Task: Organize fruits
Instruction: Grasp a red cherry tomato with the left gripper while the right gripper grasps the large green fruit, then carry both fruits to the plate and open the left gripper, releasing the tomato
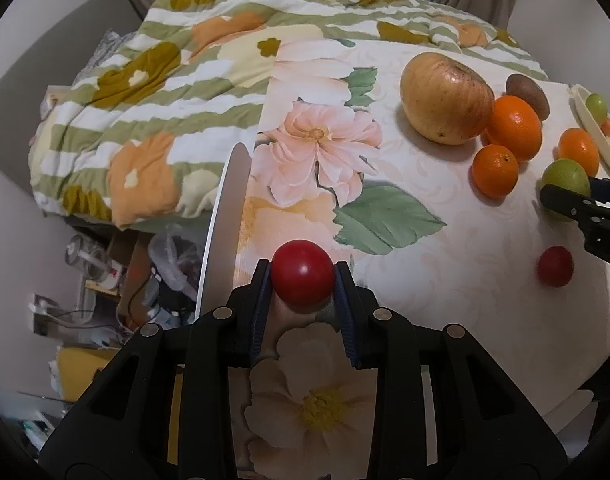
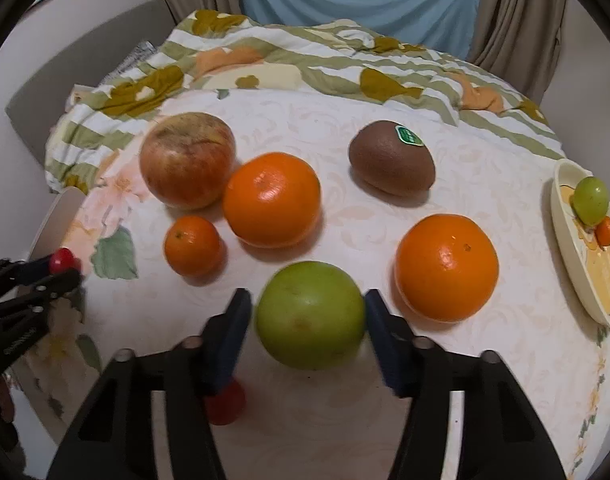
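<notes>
My left gripper (image 1: 303, 280) is shut on a small red tomato (image 1: 303, 278), held at the table's left edge; the right wrist view also shows this gripper (image 2: 61, 270) and tomato (image 2: 63, 259). My right gripper (image 2: 309, 320) straddles a green fruit (image 2: 310, 316) resting on the table, and both pads stand against its sides, the left one blurred. From the left wrist view, the right gripper (image 1: 565, 196) covers part of the green fruit (image 1: 565, 176). A second red tomato (image 2: 225, 402) lies under my right gripper's left finger.
On the floral table (image 2: 345, 128) lie an apple (image 2: 187, 160), a kiwi (image 2: 392, 162), two large oranges (image 2: 272, 199) (image 2: 447, 268) and a small orange (image 2: 192, 246). A cream dish (image 2: 557, 216) at right holds a green fruit and a tiny orange. A quilt (image 1: 145, 100) lies behind the table.
</notes>
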A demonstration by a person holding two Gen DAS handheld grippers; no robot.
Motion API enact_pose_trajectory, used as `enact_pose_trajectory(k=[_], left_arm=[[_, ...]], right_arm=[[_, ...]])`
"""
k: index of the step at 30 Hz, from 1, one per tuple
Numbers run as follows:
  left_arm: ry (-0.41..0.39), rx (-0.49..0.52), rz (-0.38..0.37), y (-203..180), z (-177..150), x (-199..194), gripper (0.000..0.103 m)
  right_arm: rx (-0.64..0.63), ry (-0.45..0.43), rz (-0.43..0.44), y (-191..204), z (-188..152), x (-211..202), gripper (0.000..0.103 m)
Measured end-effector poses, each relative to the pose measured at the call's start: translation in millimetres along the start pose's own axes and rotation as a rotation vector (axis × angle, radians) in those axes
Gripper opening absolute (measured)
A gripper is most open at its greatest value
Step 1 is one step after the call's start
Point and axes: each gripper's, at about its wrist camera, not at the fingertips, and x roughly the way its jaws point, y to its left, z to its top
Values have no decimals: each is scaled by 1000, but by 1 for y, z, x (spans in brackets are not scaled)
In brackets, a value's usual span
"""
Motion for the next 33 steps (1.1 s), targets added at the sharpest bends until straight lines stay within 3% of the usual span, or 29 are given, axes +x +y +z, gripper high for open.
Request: enact_pose_trajectory(k=[17,33], left_arm=[[-87,-6,-36,5,1,-52,38],[-278,78,-100,-21,36,-138,38]], right_arm=[[-8,-67,10,9,-1,-49,49],[105,-187,-37,-18,-6,-141,49]])
